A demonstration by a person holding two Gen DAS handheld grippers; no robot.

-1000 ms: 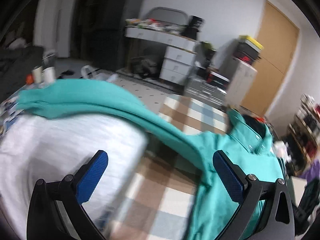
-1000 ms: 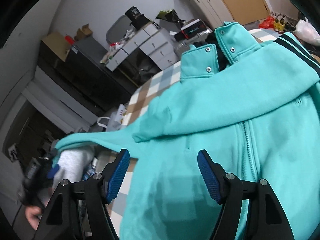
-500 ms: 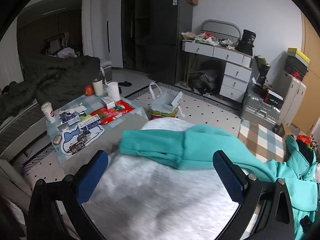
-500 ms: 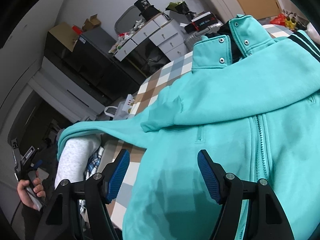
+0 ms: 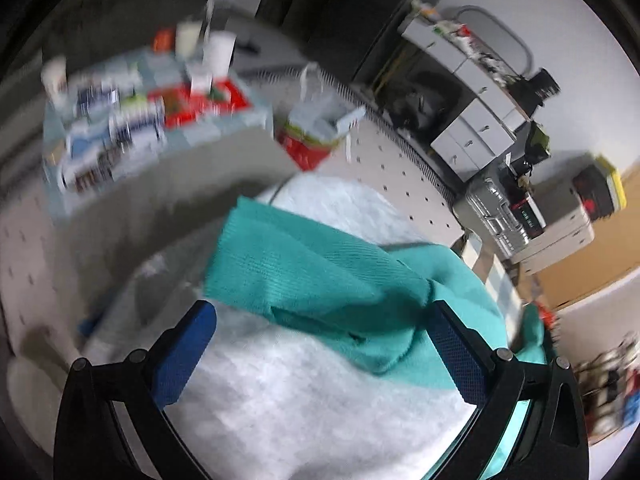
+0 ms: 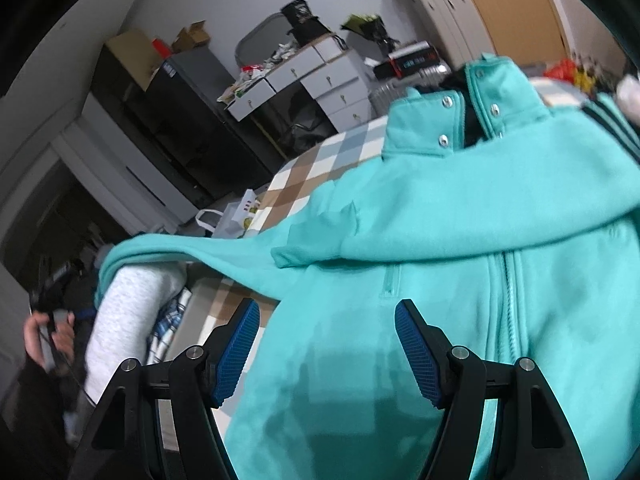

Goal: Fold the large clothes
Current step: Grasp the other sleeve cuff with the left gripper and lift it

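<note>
1. This is a lived-in home, a bedroom or studio room.
2. A white chest of drawers (image 6: 320, 80) stands cluttered against the wall, beside a black cabinet (image 6: 192, 120).
3. A low bench (image 5: 132, 128) carries cups, packets and papers.
4. A checked blanket (image 6: 304, 184) covers a bed.
5. A wooden door (image 5: 600, 256) and a silver suitcase (image 5: 496, 216) stand nearby.

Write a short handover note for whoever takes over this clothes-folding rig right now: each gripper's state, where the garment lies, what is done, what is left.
Left gripper: open, empty, above the sleeve cuff draped over a white bundle.
Right gripper: open, empty, over the teal jacket.
Jacket: front up on the checked blanket, zipped, one sleeve across the chest.
Done: that sleeve folded in.
Left: bring in the outstretched sleeve, then fold the body.
</note>
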